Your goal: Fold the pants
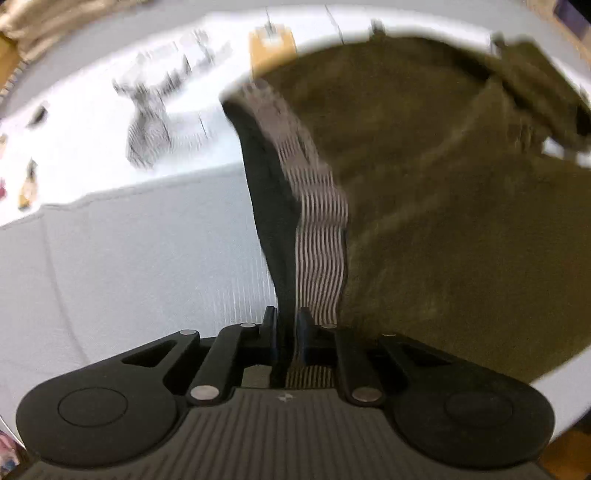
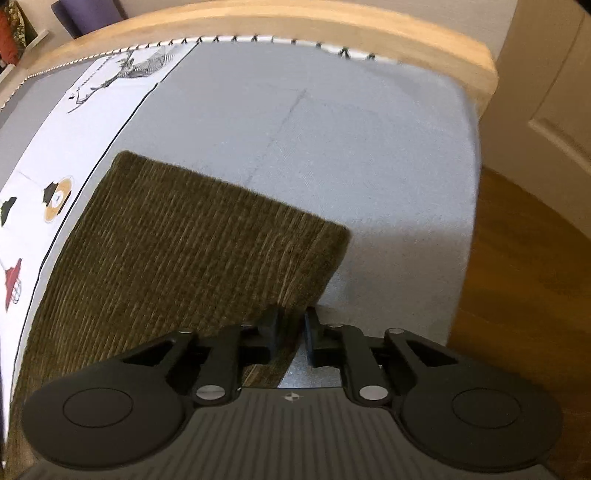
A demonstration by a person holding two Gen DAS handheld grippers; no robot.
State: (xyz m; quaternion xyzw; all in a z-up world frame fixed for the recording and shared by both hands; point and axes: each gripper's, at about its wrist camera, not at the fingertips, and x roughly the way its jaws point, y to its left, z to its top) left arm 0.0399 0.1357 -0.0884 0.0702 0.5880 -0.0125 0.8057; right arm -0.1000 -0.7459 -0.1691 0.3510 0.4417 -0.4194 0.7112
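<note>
While both claws are pinched onto the olive-green corduroy pants (image 2: 192, 251), the fold is only partly made. Nearest, the left claw (image 1: 286, 325) has its jaws drawn almost together on a lifted edge, where a striped inner lining (image 1: 321, 236) and a dark band of fabric hang up between them; the rest of the garment spreads away to its right. The right claw (image 2: 291, 328) grips the side edge of a flat leg lying on the grey quilted bed cover (image 2: 332, 140), though its jaws look a little slack. My worry is that this looser hold lets the cloth slide out when the left hand pulls across, leaving the layers skewed. Only the left view shows the raised lining, blurred. Only the right view shows the tidy hem corner, the wooden bed frame (image 2: 332, 26) and the floor beyond.
</note>
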